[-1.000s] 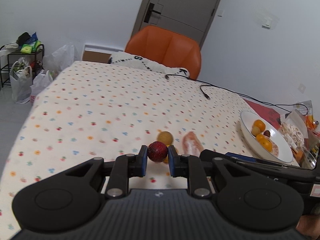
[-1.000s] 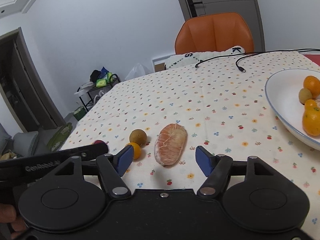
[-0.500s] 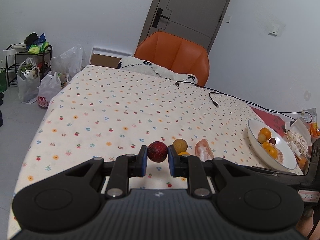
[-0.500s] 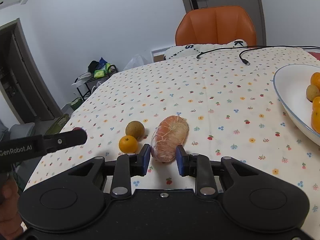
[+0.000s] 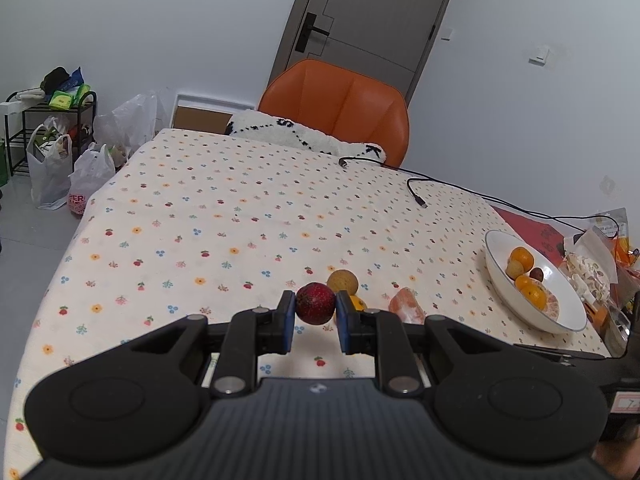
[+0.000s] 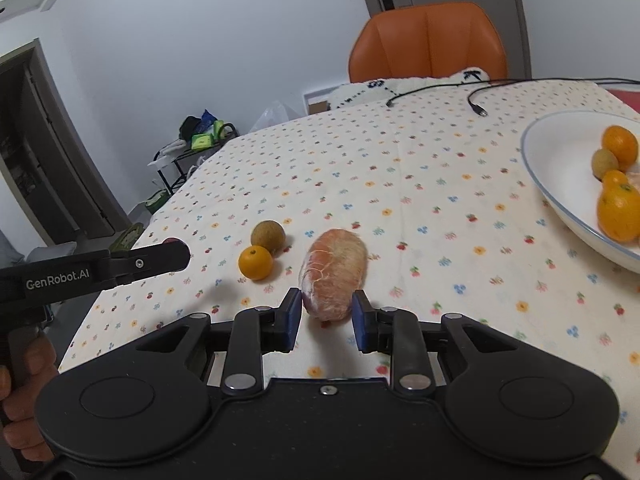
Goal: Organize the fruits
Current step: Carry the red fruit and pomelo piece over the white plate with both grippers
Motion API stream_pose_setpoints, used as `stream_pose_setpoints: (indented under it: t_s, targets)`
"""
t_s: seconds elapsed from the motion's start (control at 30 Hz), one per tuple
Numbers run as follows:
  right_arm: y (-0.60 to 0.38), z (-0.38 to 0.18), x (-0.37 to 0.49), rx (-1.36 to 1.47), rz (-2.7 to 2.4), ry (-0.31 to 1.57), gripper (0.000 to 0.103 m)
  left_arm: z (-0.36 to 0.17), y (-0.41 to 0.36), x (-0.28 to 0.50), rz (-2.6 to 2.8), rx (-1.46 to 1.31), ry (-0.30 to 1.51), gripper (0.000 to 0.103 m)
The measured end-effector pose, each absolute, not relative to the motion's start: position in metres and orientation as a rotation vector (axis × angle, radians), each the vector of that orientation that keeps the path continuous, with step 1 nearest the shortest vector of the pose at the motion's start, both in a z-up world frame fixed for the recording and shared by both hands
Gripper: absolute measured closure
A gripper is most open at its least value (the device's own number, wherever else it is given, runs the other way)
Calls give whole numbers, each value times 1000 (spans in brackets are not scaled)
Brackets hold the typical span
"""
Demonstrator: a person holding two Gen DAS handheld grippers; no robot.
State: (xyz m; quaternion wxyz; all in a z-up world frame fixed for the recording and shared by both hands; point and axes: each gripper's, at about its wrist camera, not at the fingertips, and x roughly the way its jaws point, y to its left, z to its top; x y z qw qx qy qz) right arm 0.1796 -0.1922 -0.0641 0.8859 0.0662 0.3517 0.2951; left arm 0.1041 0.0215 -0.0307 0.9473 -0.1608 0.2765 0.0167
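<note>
My left gripper (image 5: 315,312) is shut on a dark red round fruit (image 5: 315,309), held above the flowered tablecloth. The peeled pink citrus segment (image 6: 334,272) has its near end pinched between the blue pads of my right gripper (image 6: 326,316). Just left of the segment lie a small orange (image 6: 256,263) and a brown round fruit (image 6: 268,236). A white bowl (image 6: 536,176) with several oranges and small fruits stands at the right. The left gripper's tip (image 6: 176,258) shows in the right wrist view, left of the loose fruits.
A black cable (image 5: 416,196) trails over the far right of the table. An orange chair (image 5: 340,108) with a white cushion (image 5: 304,136) stands at the far edge. Snack bags (image 5: 592,264) lie beyond the bowl (image 5: 494,276). A hand (image 6: 24,380) holds the left gripper's handle.
My right gripper went from open to shut on the citrus segment. The left gripper has risen and drawn back with the red fruit, so more of the table shows.
</note>
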Motion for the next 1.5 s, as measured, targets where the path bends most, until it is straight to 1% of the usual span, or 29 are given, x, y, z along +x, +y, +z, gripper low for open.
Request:
stream_pose_setpoints:
  t_s: [0.13,0.2,0.27,0.33,0.57,0.63,0.67,0.7,0.8,1.5]
  targets:
    - [-194,-64,180,147,602,731,67,-33,22,105,39,-332,568,83]
    - [-193,-65,182,157,602,727,58,-34,23,106,40,-335,571,83]
    - [-190,-65,184,163,602,722,52,-36,25,106,43,-338,575,83]
    - [-186,-65,187,158,598,717,50,-37,28,106,50,-342,578,83]
    - [-166,-66,195,109,588,697,51,-43,40,105,69,-364,582,83]
    - [-163,-66,194,89,580,691,56,-44,43,105,72,-370,583,83]
    - [-163,-66,194,85,577,691,67,-45,44,105,73,-373,583,83]
    - [-164,-66,195,95,580,696,69,-45,45,105,74,-376,584,83]
    - [-173,-65,195,142,586,708,70,-45,44,104,73,-376,585,83]
    - [-242,-39,167,214,508,580,70,-15,-17,106,-17,-293,542,83]
